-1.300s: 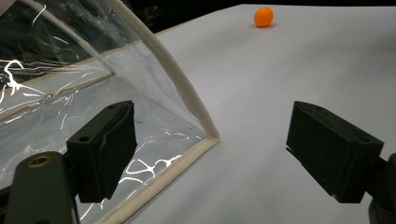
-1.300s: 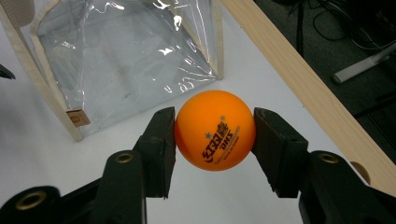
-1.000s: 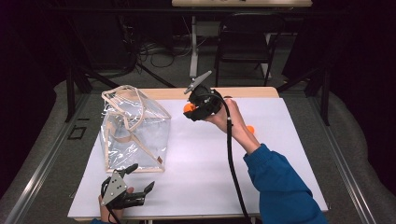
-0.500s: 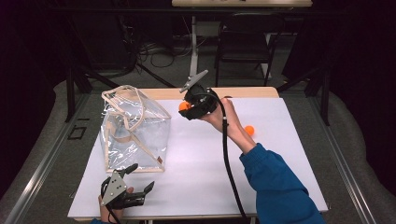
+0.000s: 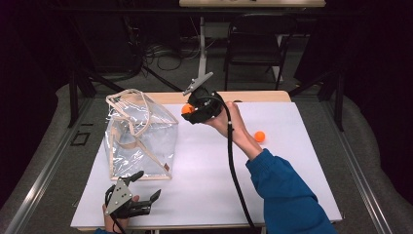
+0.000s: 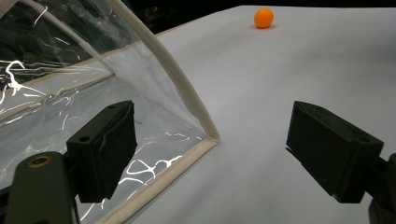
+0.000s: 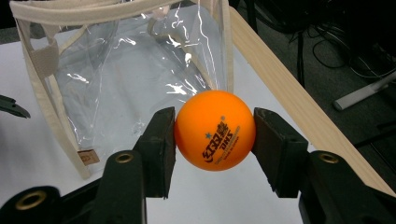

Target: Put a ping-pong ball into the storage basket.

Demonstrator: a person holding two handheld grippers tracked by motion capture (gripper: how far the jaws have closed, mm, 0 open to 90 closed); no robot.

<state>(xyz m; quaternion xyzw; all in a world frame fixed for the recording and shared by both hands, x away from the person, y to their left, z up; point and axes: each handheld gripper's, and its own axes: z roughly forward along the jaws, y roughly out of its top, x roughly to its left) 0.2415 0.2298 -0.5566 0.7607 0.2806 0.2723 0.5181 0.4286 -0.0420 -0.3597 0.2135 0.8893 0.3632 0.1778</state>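
The work in hand looks like carrying an orange ball [image 7: 215, 130] to the clear bag [image 5: 139, 136] and dropping it in. To do it well, the right tool [image 5: 191, 111] should travel left until the ball hangs squarely over the bag's open top, clear of the cloth handles [image 5: 127, 100], and only then let go; releasing too early would likely send the ball bouncing off the rim and across the tabletop [image 5: 204, 180].

The right tool is raised over the far part of the tabletop, just right of the bag, its jaws pinching the ball on both sides, with the ball sitting snugly between the pads. The left tool [image 5: 138, 192] rests at the near left edge, close to the bag's near corner, with its jaws spread wide and nothing between them. A second ball [image 5: 259, 136] lies on the tabletop to the right.
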